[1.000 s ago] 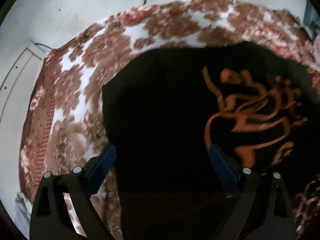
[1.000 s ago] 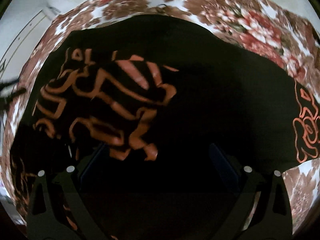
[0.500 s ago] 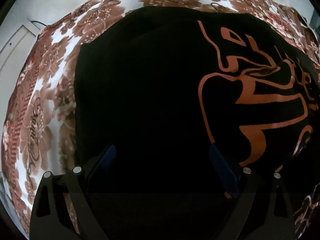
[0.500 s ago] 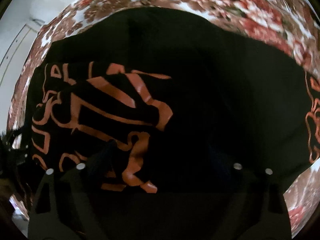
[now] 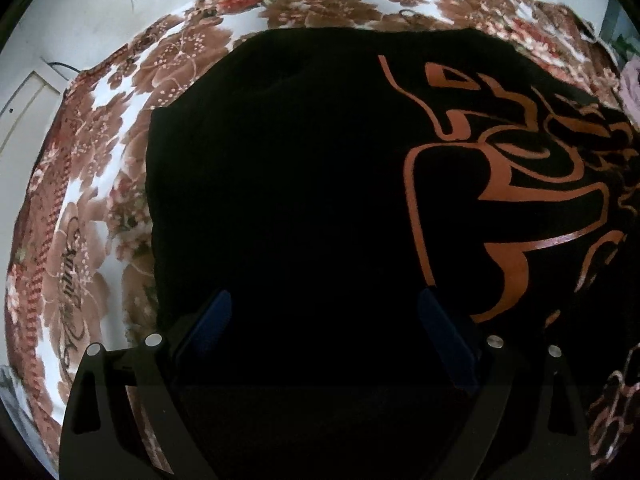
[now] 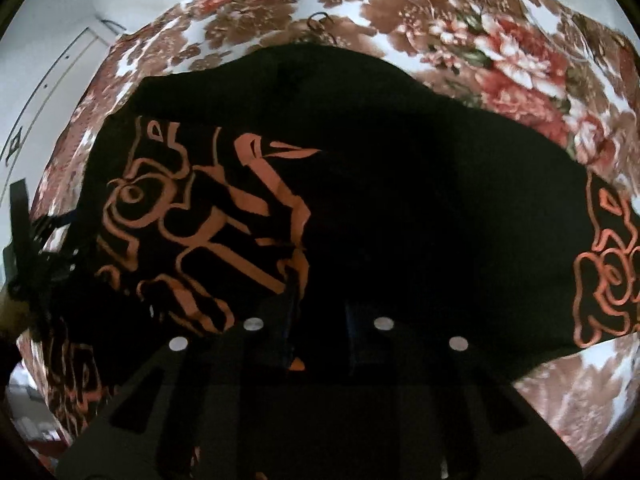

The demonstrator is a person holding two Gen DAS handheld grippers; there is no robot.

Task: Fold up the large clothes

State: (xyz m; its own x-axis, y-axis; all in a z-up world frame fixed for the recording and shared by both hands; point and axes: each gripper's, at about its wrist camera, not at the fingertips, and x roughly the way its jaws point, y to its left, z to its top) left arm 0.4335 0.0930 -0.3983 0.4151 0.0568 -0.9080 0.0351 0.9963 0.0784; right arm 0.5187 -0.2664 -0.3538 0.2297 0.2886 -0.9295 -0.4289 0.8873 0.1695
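1. A big black shirt [image 5: 288, 184] with orange swirls lies spread on a flowery blanket [image 5: 100, 184]
2. The blanket is brown, red and white, and it shows all around the shirt
3. In the left wrist view, the left gripper [image 5: 320, 320] is over the plain black part of the shirt
4. Its 2 blue fingers [image 5: 210, 320] are far apart, so its jaws are wide open, and nothing is held between them
5. The orange swirls sit to the right of this gripper
6. In the right wrist view, the right gripper [image 6: 318, 336] has its 2 fingers pulled in close together
7. It is very dark there, but black cloth with a bit of orange print seems to be pinched between them
8. The shirt [image 6: 400, 208] is bunched up and wrinkled just in front of the right gripper
9. More orange print shows at the far right edge of the shirt, near the blanket [image 6: 500, 64]
10. A pale floor [image 5: 72, 12] shows past the blanket at the top left
11. The other gripper shows dimly at the left edge of the right wrist view
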